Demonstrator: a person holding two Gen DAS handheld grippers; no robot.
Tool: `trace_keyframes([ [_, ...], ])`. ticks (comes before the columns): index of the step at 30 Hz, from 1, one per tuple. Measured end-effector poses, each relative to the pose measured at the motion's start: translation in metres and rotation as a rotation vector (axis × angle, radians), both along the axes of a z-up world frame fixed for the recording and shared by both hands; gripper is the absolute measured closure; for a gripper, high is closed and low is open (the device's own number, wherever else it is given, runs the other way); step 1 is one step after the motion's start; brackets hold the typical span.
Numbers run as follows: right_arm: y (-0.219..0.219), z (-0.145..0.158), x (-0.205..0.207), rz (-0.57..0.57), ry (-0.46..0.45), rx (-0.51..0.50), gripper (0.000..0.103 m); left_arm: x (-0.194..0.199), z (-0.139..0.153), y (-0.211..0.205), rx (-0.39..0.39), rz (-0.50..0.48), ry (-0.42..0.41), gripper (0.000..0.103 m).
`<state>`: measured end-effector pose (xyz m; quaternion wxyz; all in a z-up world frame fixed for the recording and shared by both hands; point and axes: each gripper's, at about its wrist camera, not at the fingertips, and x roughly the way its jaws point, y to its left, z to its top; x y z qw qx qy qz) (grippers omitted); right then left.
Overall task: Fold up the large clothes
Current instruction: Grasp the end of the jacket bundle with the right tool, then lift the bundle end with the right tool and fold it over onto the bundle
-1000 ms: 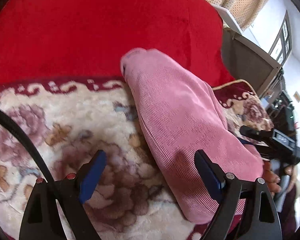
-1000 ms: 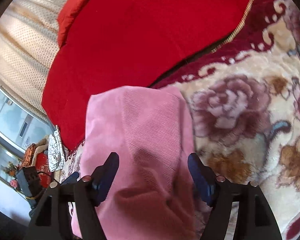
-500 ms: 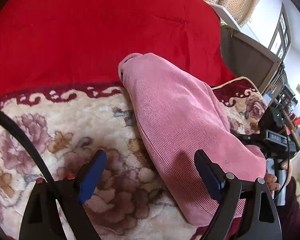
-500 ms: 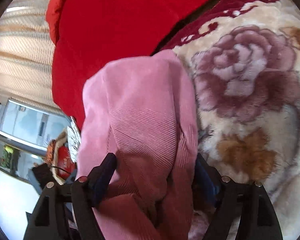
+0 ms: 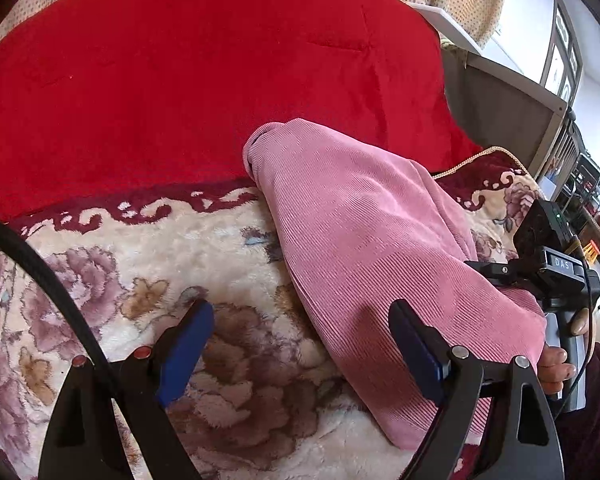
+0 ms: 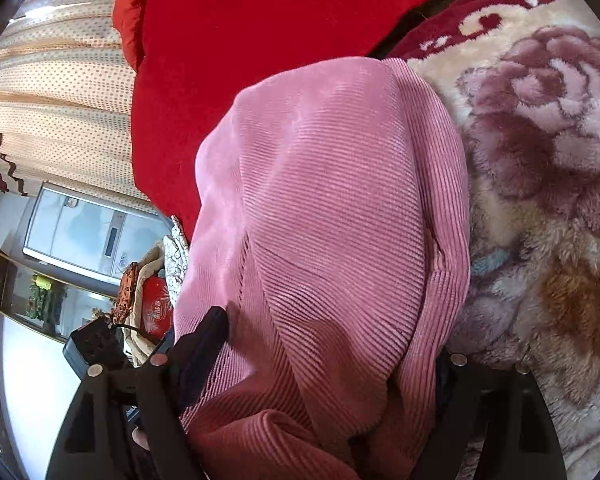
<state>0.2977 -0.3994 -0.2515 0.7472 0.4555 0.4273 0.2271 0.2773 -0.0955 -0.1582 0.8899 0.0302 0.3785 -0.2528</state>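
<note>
One label, "DAS", right gripper [image 5: 556,276]

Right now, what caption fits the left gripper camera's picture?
Open left gripper over a folded pink ribbed garment on a flowery plush blanket, red blanket behind.

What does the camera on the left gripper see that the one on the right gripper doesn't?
Only the left wrist view shows the other handheld tool, the right gripper, with the person's hand on its handle, and the pink garment's cuffed end.

Only the right wrist view shows a glass cabinet and a red tin off the bed.

Both show the pink garment lying on the floral blanket before the red quilt.
</note>
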Motion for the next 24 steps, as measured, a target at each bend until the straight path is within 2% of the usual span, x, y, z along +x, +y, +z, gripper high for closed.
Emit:
trace_keyframes([
  [8,-0.004,-0.003,-0.003,0.001,0.000,-0.001,0.019,0.001,-0.002,-0.006,0.014,-0.006,-0.001,0.014],
  [19,-0.004,-0.004,-0.003,0.019,-0.012,-0.005,0.019,0.004,-0.006,-0.016,-0.006,-0.031,0.025,0.014],
  [24,-0.002,-0.002,-0.004,0.014,-0.018,-0.015,0.019,0.011,-0.008,-0.011,-0.089,-0.071,0.093,0.014],
])
